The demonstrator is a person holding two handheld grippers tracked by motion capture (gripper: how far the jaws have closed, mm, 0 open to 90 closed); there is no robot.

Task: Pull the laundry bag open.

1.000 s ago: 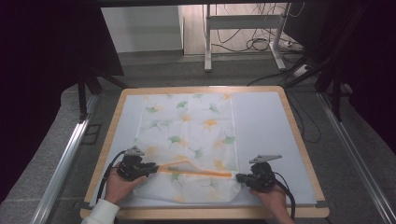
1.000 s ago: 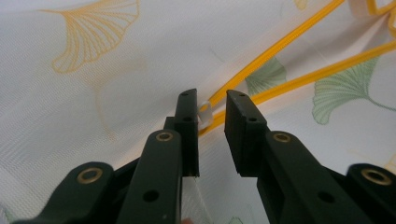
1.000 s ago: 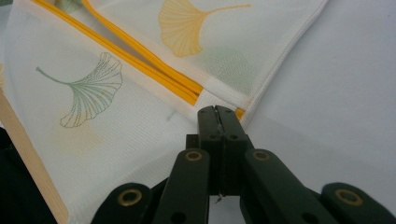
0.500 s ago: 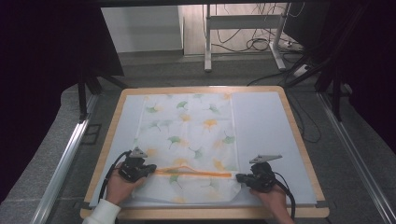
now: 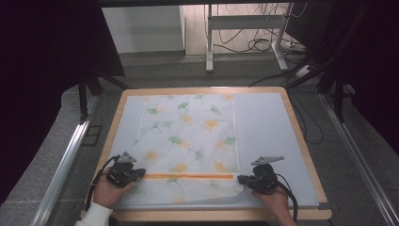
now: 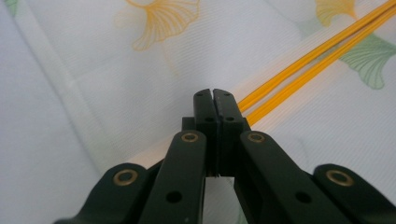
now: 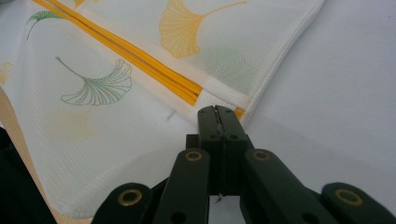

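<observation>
Both pairs of jaws are pressed together on the near hem of the cloth [image 5: 188, 141]: the left gripper [image 6: 214, 95] pinches it at one end of the orange stripe [image 5: 188, 176], the right gripper [image 7: 217, 112] at the other corner. The cloth lies spread flat along the table [image 5: 273, 127], the stripe drawn straight between the grippers. Judged from this, smoothing is nearly complete; a small turned-up flap by the right gripper remains, and no fold is yet begun.

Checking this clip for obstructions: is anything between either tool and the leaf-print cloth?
Nothing visible. The left tool and right tool each sit shut at the leaf-print cloth, at opposite ends of its orange stripe.
</observation>
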